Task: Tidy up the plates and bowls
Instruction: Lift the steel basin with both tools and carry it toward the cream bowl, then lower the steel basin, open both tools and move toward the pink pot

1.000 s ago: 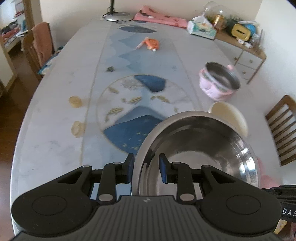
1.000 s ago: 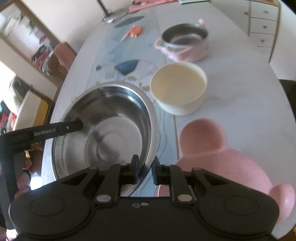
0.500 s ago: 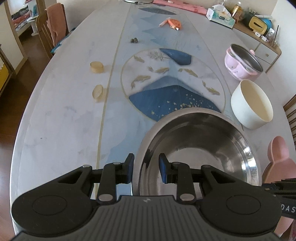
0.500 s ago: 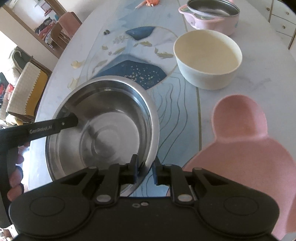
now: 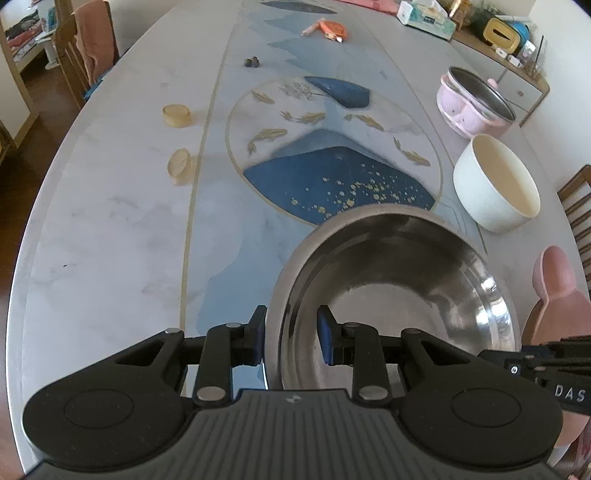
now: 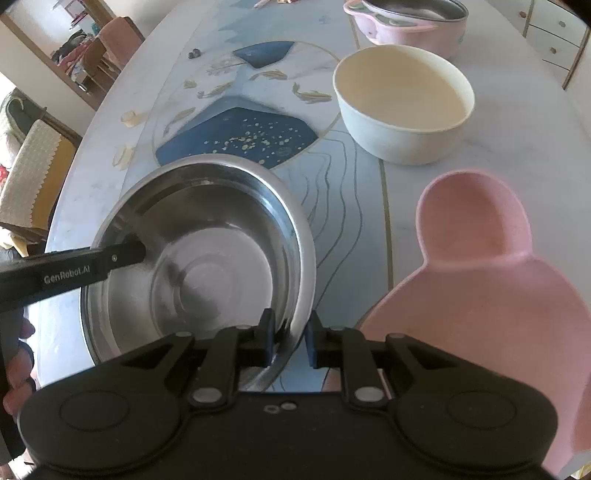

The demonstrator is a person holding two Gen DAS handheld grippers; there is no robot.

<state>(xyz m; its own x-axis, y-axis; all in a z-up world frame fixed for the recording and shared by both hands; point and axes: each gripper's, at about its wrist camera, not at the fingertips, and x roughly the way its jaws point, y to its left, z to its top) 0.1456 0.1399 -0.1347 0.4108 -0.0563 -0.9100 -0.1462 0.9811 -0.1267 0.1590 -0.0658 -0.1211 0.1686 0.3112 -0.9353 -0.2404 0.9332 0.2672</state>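
A large steel bowl [image 5: 399,295] [image 6: 207,266] rests low on the patterned table [image 5: 110,221], held from two sides. My left gripper [image 5: 291,332] is shut on its near-left rim, one finger outside and one inside. My right gripper [image 6: 290,339] straddles the opposite rim; its jaws are opening, with a thin gap beside the rim. The left gripper's finger [image 6: 74,269] reaches in over the bowl's far side. A cream bowl [image 6: 402,103] [image 5: 495,184] stands beyond. A pink bear-shaped plate [image 6: 480,288] [image 5: 557,291] lies to the right.
A pink pot with a steel liner [image 5: 472,107] [image 6: 406,18] stands behind the cream bowl. Two small tan discs [image 5: 177,114] and a dark bit [image 5: 251,62] lie on the left half. Chairs stand at the left [image 5: 88,48] and right [image 5: 580,214] edges.
Both grippers have come down with the steel bowl and tipped more steeply toward the table. The right gripper's fingers have spread slightly around the rim.
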